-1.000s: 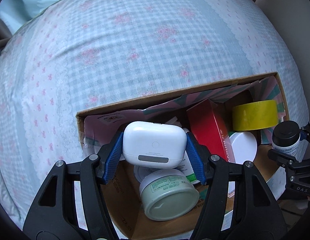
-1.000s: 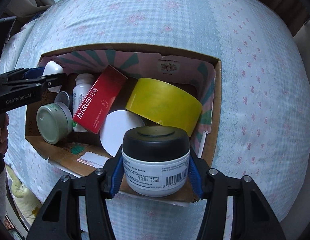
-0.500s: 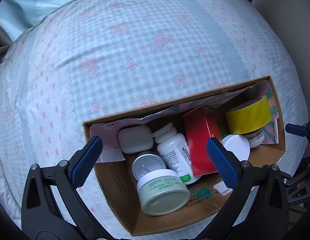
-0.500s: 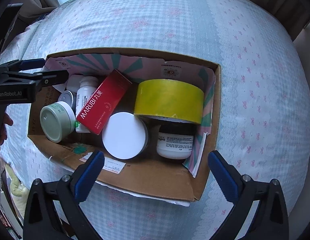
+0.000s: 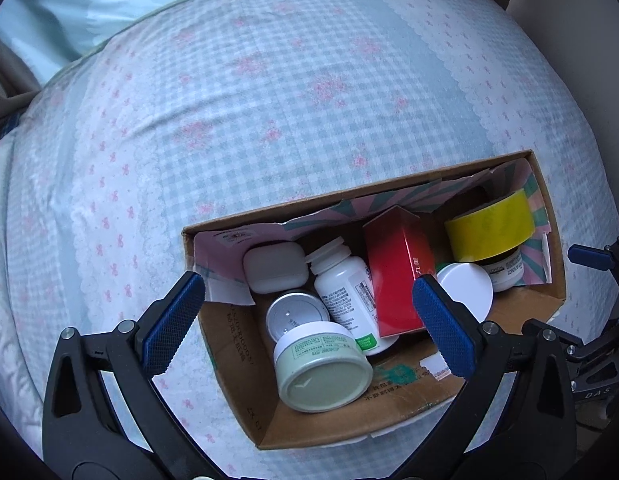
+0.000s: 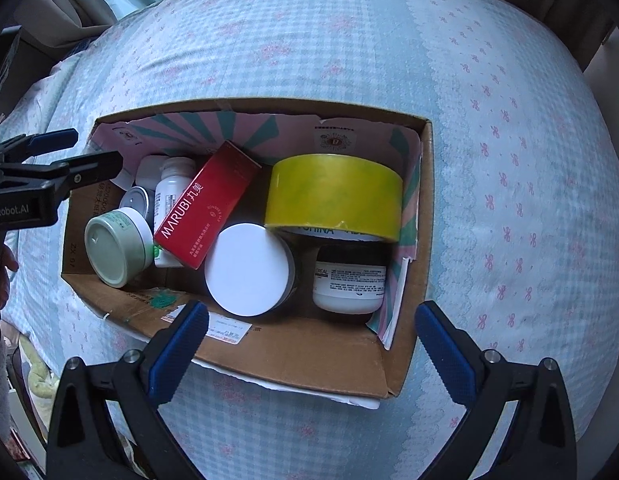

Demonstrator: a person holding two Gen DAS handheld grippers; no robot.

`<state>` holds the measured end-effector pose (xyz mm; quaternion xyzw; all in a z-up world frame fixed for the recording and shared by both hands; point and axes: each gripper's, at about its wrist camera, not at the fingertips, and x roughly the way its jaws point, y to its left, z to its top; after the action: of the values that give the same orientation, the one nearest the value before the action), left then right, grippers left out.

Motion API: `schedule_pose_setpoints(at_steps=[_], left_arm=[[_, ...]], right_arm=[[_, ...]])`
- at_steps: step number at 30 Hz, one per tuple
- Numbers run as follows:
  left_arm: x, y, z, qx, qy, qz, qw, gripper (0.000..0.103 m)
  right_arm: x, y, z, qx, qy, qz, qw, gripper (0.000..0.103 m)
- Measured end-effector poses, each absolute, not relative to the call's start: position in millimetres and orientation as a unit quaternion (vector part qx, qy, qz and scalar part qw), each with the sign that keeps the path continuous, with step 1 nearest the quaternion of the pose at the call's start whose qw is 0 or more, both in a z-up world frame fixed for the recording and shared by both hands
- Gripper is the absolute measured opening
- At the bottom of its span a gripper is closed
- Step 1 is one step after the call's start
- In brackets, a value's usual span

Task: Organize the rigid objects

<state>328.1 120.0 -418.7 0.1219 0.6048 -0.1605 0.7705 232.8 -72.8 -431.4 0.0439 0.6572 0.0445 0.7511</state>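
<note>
A cardboard box [image 5: 333, 420] [image 6: 309, 360] sits on the bed. In it lie a white earbud case [image 5: 274, 267], a white pill bottle [image 5: 345, 292] [image 6: 171, 192], a red carton [image 5: 399, 272] [image 6: 207, 204], a yellow tape roll [image 5: 489, 232] [image 6: 335, 196], a black-lidded jar [image 6: 349, 276] [image 5: 505, 270], a white-lidded jar [image 6: 249, 270], a green jar [image 5: 321, 372] [image 6: 115, 246] and a small tin [image 5: 295, 314]. My left gripper [image 5: 309, 332] is open and empty above the box's left end. My right gripper [image 6: 311, 352] is open and empty above the box's near wall.
The bed has a blue checked cover with pink flowers [image 5: 269, 100] [image 6: 509, 160]. A pale blue pillow [image 5: 109, 4] lies at the far edge. The left gripper shows in the right wrist view [image 6: 53, 160] beside the box's left end.
The left gripper let go of the white earbud case and the right gripper let go of the black-lidded jar; both now lie in the box. Both grippers opened and drew back.
</note>
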Motion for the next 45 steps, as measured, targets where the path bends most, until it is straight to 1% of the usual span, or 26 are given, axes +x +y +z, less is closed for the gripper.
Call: schedule_pose_setpoints(at_steps=[3, 6, 11, 16, 19, 22, 26, 33, 45], left_arm=[[318, 120, -393, 0.112, 0.596, -0.152, 0.780, 0.103], [303, 115, -347, 0.097, 0.573, -0.143, 0.801, 0.103], [268, 99, -247, 0.072, 0.518, -0.128, 0.842, 0.103], [216, 79, -142, 0.078, 0.443, -0.108, 0.886, 0.103], [183, 69, -94, 0.076, 0.396, -0.098, 0.910, 0.103], [152, 61, -61, 0.071, 0.359, -0.093, 0.926, 0.103], [120, 60, -37, 0.054, 0.329, -0.092, 0.938, 0.103], [84, 57, -21, 0.058, 0.289, -0.083, 0.952, 0.103], [84, 67, -26, 0.026, 0.293, -0.078, 0.953, 0.103]], right_arm=[[230, -78, -406, 0.046, 0.643, 0.048, 0.763, 0.103], [224, -86, -364, 0.049, 0.621, 0.045, 0.781, 0.103], [207, -108, -270, 0.056, 0.570, 0.031, 0.819, 0.103], [180, -132, -162, 0.051, 0.497, 0.000, 0.866, 0.103], [158, -138, -107, 0.055, 0.450, -0.009, 0.891, 0.103], [137, -135, -74, 0.035, 0.420, -0.017, 0.907, 0.103], [110, -143, -54, 0.043, 0.391, -0.028, 0.919, 0.103], [85, -152, -50, 0.038, 0.369, -0.043, 0.928, 0.103], [79, -151, -45, 0.034, 0.356, -0.046, 0.933, 0.103]])
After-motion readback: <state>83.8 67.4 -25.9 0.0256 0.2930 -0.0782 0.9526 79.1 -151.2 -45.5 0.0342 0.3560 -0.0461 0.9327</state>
